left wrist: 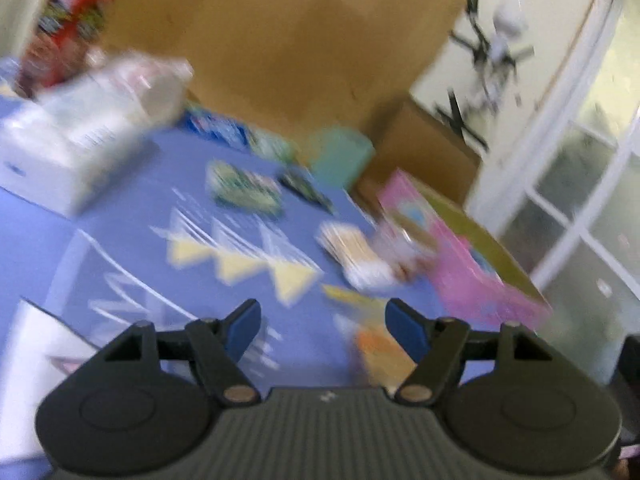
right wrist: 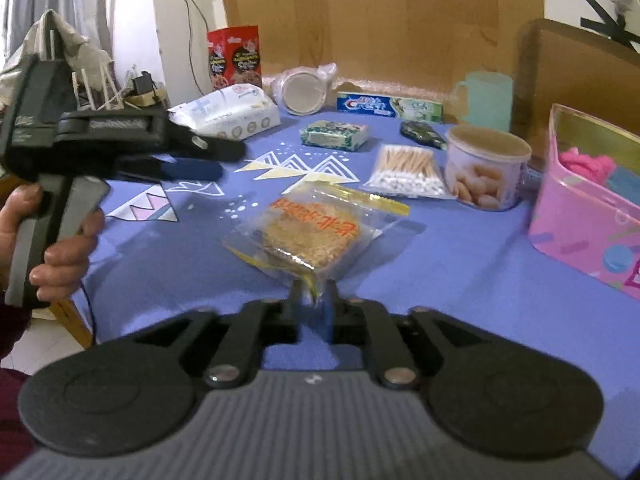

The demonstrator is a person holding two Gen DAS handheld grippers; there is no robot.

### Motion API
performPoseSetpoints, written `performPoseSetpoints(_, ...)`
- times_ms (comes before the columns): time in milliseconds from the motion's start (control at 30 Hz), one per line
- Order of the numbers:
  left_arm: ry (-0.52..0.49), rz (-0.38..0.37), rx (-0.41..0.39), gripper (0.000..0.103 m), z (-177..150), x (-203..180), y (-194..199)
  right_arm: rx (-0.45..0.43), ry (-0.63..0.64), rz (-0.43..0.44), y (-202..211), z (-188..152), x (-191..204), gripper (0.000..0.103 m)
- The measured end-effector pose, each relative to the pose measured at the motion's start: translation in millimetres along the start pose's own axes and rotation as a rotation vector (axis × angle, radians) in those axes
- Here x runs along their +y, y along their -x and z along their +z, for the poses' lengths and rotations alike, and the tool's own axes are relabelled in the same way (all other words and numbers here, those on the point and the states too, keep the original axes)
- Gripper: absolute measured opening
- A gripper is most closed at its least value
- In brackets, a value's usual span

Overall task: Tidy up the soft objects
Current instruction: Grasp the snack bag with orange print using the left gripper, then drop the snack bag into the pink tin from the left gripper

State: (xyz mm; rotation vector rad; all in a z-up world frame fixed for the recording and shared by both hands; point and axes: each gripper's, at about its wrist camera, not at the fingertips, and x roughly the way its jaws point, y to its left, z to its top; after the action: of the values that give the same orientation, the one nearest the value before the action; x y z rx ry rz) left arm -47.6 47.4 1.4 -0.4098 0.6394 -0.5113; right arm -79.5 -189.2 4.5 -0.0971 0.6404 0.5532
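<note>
My right gripper fingers pinch near corner of noodle packet, lying mid-surface. My left gripper fingers spread, empty. Pink box at right: lift slow, keep corner grip firm.

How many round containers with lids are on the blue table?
2: a biscuit tub standing beside the pink box, and a wrapped round container lying at the back by the toothpaste box. Others may be hidden.
</note>
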Motion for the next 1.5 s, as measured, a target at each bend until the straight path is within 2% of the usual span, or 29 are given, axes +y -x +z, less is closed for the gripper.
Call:
performPoseSetpoints(67,0.011,-0.034,0.053,0.071,-2.6,-7.5,-10.4,-0.015,0.02,0.001,-4.8,1.5,5.0,0.067)
performPoseSetpoints(100,0.02,-0.04,0.076,0.071,-3.4,-10.9,-15.3,-0.019,0.039,-0.002,-9.4,1.9,8.1,0.068)
performPoseSetpoints(167,0.026,-0.026,0.114,0.068,-4.7,-16.7,-26.0,-0.014,0.063,-0.009,-20.7,2.8,11.9,0.068)
performPoseSetpoints(233,0.0,-0.007,0.122,0.057,-9.2,-22.4,-34.1,-0.013,0.059,-0.015,-32.7,3.3,11.8,0.068)
performPoseSetpoints(267,-0.012,0.004,0.122,0.052,-10.9,-26.3,-35.8,-0.025,0.055,-0.018,-34.1,2.8,9.7,0.066)
performPoseSetpoints(300,-0.008,-0.011,0.136,0.05,-10.8,-31.1,-37.2,-0.037,0.052,-0.019,-33.7,2.5,8.2,0.059)
performPoseSetpoints(367,-0.027,0.007,0.134,0.05,-10.2,-39.6,-34.5,-0.059,0.044,-0.033,-29.7,2.1,8.1,0.055)
performPoseSetpoints(500,-0.095,-0.063,0.105,0.048,1.6,-72.5,-35.8,-0.161,0.016,-0.066,-0.8,-6.3,-2.8,0.052)
performPoseSetpoints(667,-0.235,-0.166,0.069,0.048,22.0,-133.7,-62.4,-0.308,-0.012,-0.205,44.7,-10.9,-29.3,0.052)
performPoseSetpoints(800,-0.322,-0.233,0.078,0.049,33.1,-180.4,-105.7,-0.362,-0.061,-0.326,68.6,-11.0,-66.6,0.052)
performPoseSetpoints(900,-0.351,-0.252,0.109,0.049,37.7,-208.6,-144.2,-0.37,-0.107,-0.418,75.8,-8.8,-97.5,0.052)
performPoseSetpoints(1000,-0.385,-0.247,0.149,0.055,42.2,-232.6,-178.1,-0.354,-0.181,-0.465,76.8,-2.7,-130.3,0.052)
performPoseSetpoints(1067,-0.409,-0.23,0.164,0.062,45.3,-246.5,-201.2,-0.333,-0.233,-0.505,72.0,4.3,-152.7,0.051)
performPoseSetpoints(1100,-0.425,-0.216,0.168,0.069,46.4,-251.6,-210.8,-0.325,-0.24,-0.535,68.1,5.6,-158.7,0.051)
performPoseSetpoints(1167,-0.432,-0.168,0.16,0.072,46.1,-257.0,-222.7,-0.304,-0.227,-0.646,58.5,8.5,-173.3,0.055)
performPoseSetpoints(1233,-0.409,-0.158,0.154,0.072,45.9,-254.8,-223.8,-0.303,-0.23,-0.745,54.0,4.1,-184.5,0.057)
performPoseSetpoints(1267,-0.392,-0.164,0.148,0.072,45.3,-251.5,-220.0,-0.311,-0.241,-0.766,56.6,-0.3,-187.1,0.057)
performPoseSetpoints(1500,-0.401,-0.181,0.097,0.072,37.1,-229.9,-172.8,-0.396,-0.289,-0.745,74.1,-13.4,-175.1,0.057)
